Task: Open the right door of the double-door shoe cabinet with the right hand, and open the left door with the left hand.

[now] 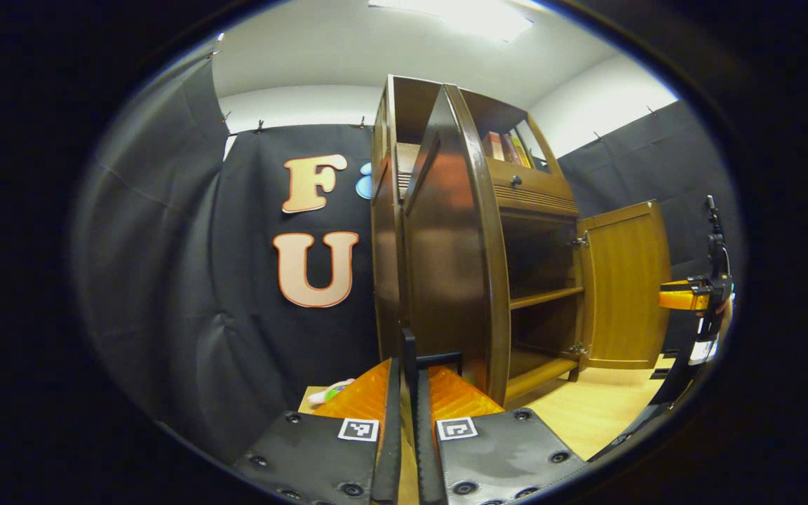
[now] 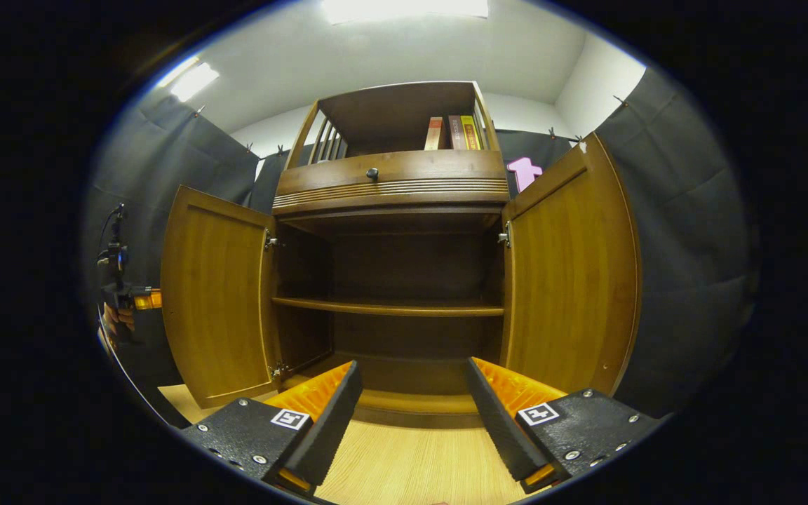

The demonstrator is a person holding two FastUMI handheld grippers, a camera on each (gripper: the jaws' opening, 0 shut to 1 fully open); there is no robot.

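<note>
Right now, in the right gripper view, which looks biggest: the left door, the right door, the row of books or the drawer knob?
1. Right door, though it looks nearer the camera, so its lead over the left door is unsure.
2. Left door.
3. Row of books.
4. Drawer knob.

In the left gripper view the cabinet interior [image 1: 541, 280] is half screened by the left door [image 1: 446, 266], seen nearly edge-on, so the left ends of the shelves are hidden. What the left gripper [image 1: 407, 365] has between its nearly closed fingers (a dark handle, perhaps) cannot be told. The small object [image 1: 330, 391] at 7 o'clock is cut off by a finger and left unidentified. In the right gripper view the book spines [image 2: 454, 132] are too small to be read.
</note>
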